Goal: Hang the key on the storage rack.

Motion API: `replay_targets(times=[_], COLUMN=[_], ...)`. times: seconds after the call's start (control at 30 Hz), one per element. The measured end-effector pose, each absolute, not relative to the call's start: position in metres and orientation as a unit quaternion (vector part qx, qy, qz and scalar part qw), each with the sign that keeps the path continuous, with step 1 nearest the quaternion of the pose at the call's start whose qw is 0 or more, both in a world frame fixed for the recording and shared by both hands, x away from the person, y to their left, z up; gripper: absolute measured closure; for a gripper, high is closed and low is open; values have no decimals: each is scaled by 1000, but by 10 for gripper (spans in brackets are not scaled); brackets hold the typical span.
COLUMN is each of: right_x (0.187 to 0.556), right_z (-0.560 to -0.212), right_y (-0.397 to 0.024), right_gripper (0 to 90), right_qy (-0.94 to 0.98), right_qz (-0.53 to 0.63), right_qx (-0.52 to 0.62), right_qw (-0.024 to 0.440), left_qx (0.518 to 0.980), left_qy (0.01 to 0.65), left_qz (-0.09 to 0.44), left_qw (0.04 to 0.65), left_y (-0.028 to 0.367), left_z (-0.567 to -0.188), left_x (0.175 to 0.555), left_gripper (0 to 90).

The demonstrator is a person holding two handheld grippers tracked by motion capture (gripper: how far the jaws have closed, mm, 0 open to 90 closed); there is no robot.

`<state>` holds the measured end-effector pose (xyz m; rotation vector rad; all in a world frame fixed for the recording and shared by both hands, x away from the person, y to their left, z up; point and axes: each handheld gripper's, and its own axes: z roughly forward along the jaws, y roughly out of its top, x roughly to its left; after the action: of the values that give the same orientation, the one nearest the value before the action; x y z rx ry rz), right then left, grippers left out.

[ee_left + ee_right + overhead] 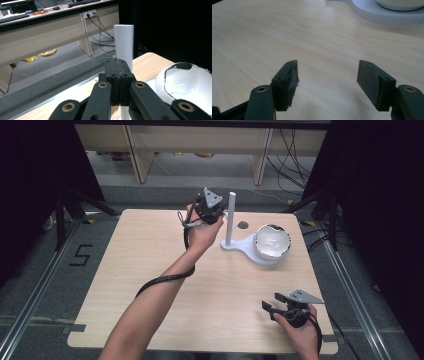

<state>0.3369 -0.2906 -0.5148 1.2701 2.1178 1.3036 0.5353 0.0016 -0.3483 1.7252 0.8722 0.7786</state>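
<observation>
At the far side of the table point(150, 285), I hold my left gripper point(218, 213) raised beside the upright white post point(231, 217) of a white stand point(239, 246), its jaws pressed flat together with nothing between them. In the left gripper view the closed pads point(117, 75) sit just in front of the post point(124, 45), near its top; whether they touch it I cannot tell. I judge the post to be the point of the work here, since it rises from the stand like a peg meant to take something hung or slipped over it, and my closed jaws line up with it.

To the right of the post, a white bowl point(272, 241) with a dark-patched rim rests on the round end of the same stand, tilted so its hollow faces me. It seems parked there to keep it off the wood and within reach.

My right gripper point(278, 301) waits low at the near right corner, jaws wide apart and bare over the tabletop point(287, 37), well away from the stand point(384, 13) and out of the left hand's way.
</observation>
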Motion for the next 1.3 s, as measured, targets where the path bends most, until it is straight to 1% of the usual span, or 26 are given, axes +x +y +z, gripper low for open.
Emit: replay_targets(times=[0.07, 0.2, 0.37, 0.4, 0.43, 0.47, 0.5, 0.53, 0.63, 0.7, 0.73, 0.77, 0.8, 0.9, 0.93, 0.97, 1.1, 1.17, 1.2, 1.3], right_x=[336, 337, 337, 338, 338, 337, 336, 336, 335, 335, 335, 336, 334, 336, 334, 336, 336, 336, 336, 336], right_z=[-515, -515, -515, -516, -516, -515, -516, -516, -514, -515, -515, -515, -514, -515, -514, -514, -515, -515, -515, -515], right_y=[-290, -291, -291, -291, -291, -291, -290, -290, -291, -290, -291, -291, -289, -293, -291, -293, -293, -293, -293, -293], right_gripper=[342, 342, 342, 342, 342, 342, 342, 342, 342, 342, 343, 343, 343, 343, 343, 344, 343, 343, 343, 343], right_qy=[745, 748, 747, 748, 748, 748, 740, 739, 740, 739, 736, 739, 734, 740, 734, 740, 738, 738, 738, 738], right_qz=[461, 459, 458, 464, 464, 463, 462, 464, 461, 461, 465, 461, 459, 463, 463, 462, 464, 462, 463, 462], right_qx=[452, 446, 450, 445, 445, 445, 460, 459, 463, 465, 464, 463, 475, 452, 467, 457, 456, 457, 455, 456], right_qw=[169, 175, 172, 166, 166, 166, 168, 166, 161, 160, 162, 166, 158, 183, 166, 175, 179, 182, 183, 184], left_qx=[717, 708, 703, 702, 703, 704, 707, 710, 713, 714, 715, 718, 720, 725, 725, 724, 719, 718, 717, 716], left_qy=[358, 356, 348, 347, 346, 347, 349, 341, 348, 342, 346, 341, 329, 325, 326, 327, 336, 338, 342, 346], left_qz=[325, 331, 336, 335, 332, 324, 313, 313, 303, 309, 300, 300, 309, 315, 317, 322, 329, 329, 331, 335], left_qw=[503, 513, 521, 524, 526, 527, 530, 531, 528, 528, 529, 527, 527, 519, 518, 515, 512, 512, 509, 505], left_y=[-1, -1, 3, 6, 8, 11, 13, 18, 31, 37, 44, 50, 56, 77, 83, 94, 126, 133, 148, 170], left_z=[-349, -346, -339, -338, -338, -337, -338, -338, -338, -337, -337, -337, -338, -344, -346, -349, -362, -366, -376, -398], left_x=[535, 534, 528, 526, 524, 522, 520, 517, 507, 505, 498, 492, 488, 472, 469, 463, 446, 441, 430, 411], left_gripper=[894, 887, 815, 779, 779, 750, 692, 618, 533, 482, 450, 427, 401, 371, 366, 363, 357, 354, 351, 344])
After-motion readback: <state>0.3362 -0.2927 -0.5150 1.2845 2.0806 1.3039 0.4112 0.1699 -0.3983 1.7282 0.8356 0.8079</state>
